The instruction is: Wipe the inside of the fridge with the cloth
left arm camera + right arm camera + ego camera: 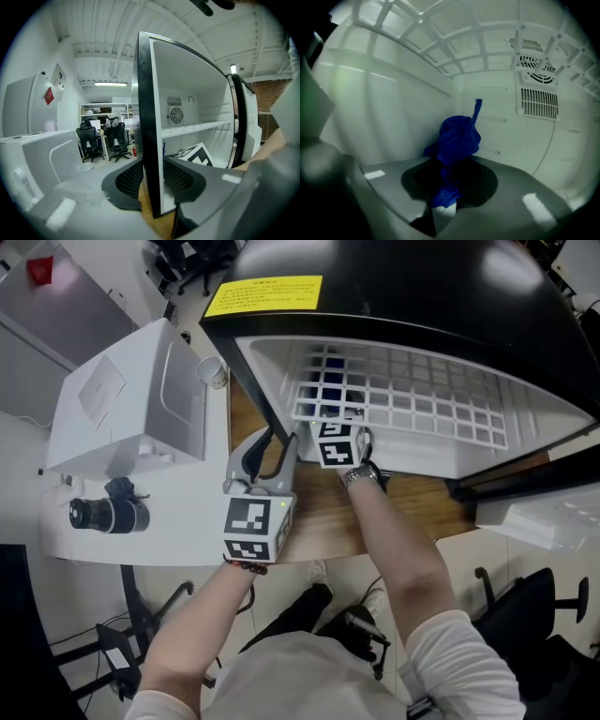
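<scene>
Open mini fridge [422, 306] on a wooden worktop [412, 507], seen from above and along each tool. Left tool [152, 180] closed across the front edge of the fridge's side wall [149, 108], one pad on the black outer face and the other on the white liner, apparently to brace the cabinet. Right tool [450, 176] reaching inside beneath the wire shelf [427, 409], jaws nearly together on a blue cloth [457, 136]. Cloth pinched at its lower end, with the bunched remainder standing up ahead of the tips, near the corner between the left inner wall and the vented back wall [536, 103]; contact with either surface not discernible. Same cloth [328, 382] visible as blue patches through the shelf grid in the head view. Probable handling: light, soft, limp and compressible, so apt to fold or trail rather than push stiffly, and to slip from a shallow pinch when dragged along the liner. Best gripped deep in the gathered middle, leaving a padded wad ahead of the tips to keep hard parts off the plastic.
</scene>
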A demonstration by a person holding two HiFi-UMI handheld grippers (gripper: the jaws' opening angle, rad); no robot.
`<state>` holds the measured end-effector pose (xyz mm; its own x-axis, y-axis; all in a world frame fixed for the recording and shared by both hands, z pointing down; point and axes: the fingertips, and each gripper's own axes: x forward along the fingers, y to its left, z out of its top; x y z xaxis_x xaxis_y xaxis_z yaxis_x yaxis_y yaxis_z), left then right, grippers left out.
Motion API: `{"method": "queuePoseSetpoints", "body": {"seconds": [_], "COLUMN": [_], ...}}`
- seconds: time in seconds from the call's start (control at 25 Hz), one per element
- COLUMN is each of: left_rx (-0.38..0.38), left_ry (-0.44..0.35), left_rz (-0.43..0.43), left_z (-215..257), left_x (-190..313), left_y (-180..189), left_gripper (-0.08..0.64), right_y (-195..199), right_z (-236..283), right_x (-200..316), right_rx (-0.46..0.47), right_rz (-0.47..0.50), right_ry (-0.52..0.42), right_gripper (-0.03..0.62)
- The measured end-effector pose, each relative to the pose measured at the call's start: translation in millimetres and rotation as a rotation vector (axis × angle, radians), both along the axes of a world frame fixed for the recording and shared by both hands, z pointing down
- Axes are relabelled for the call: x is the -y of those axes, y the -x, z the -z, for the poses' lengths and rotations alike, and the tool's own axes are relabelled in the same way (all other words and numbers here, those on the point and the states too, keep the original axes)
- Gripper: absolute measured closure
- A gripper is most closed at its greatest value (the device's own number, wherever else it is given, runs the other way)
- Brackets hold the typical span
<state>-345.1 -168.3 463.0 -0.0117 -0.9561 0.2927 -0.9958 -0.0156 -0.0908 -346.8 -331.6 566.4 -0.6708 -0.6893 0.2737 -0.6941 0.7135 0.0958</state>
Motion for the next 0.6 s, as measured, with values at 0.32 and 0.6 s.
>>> {"method": "queuePoseSetpoints", "body": {"seconds": [0.32, 0.6], "left_rx": [0.006, -0.003], "left_ry": [0.002, -0.003], "left_rz": [0.001, 0.023], "left_z": [-0.5, 5.3], "left_x": [0.3, 1.9], "left_y": [0.2, -0.5], "left_gripper": [0.436, 0.436], "right_y": [-14.1, -39.9], "right_z": [0.6, -2.4], "right_x": [19.7, 33.5], "right_rx": [0.005, -0.013], "right_rz": [-0.066, -0.123], "right_ry": [0.012, 0.015], "right_gripper": [0.518, 0.518]}}
